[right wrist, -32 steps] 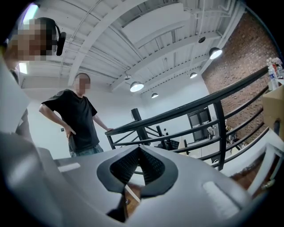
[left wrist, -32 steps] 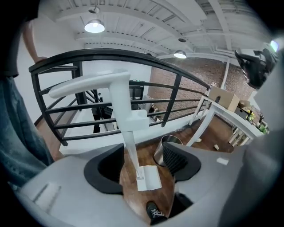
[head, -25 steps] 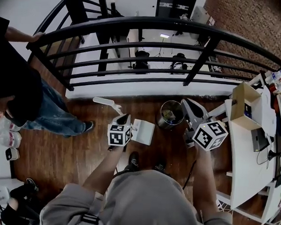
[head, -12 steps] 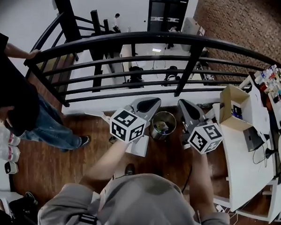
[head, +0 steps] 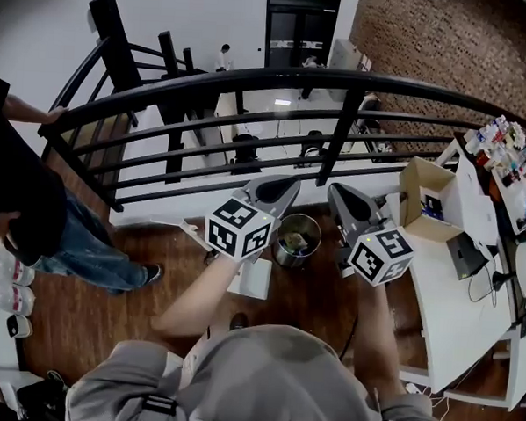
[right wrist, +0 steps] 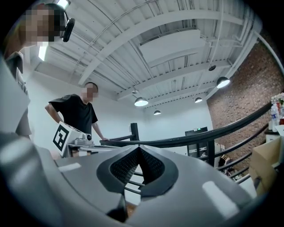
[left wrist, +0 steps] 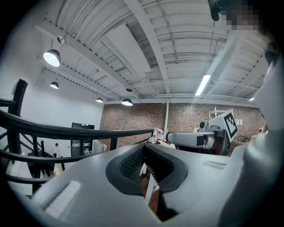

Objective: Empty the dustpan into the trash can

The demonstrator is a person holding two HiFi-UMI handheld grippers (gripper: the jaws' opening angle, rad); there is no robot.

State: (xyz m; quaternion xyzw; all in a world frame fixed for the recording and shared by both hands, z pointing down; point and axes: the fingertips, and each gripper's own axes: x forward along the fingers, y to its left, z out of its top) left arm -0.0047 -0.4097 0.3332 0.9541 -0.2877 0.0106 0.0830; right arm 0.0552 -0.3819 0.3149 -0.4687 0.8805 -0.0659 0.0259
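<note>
A small round metal trash can (head: 297, 240) with litter inside stands on the wooden floor by the railing. The white dustpan (head: 253, 281) lies on the floor to its left, partly hidden under my left arm, with a white handle (head: 179, 228) sticking out further left. My left gripper (head: 290, 183) is raised above the can's left side, jaws shut with nothing between them (left wrist: 144, 146). My right gripper (head: 333, 190) hangs above the can's right side, also shut and empty (right wrist: 139, 148). Both point level toward the railing, each showing in the other's view.
A black metal railing (head: 279, 78) curves across just ahead, with a lower floor beyond it. A white table (head: 457, 286) with a cardboard box (head: 430, 201) stands at the right. A person in a black shirt and jeans (head: 34, 211) stands at the left, hand on the rail.
My left gripper has risen from down by the dustpan to beside the right gripper and turned level. The right gripper rose a little. The dustpan stays on the floor.
</note>
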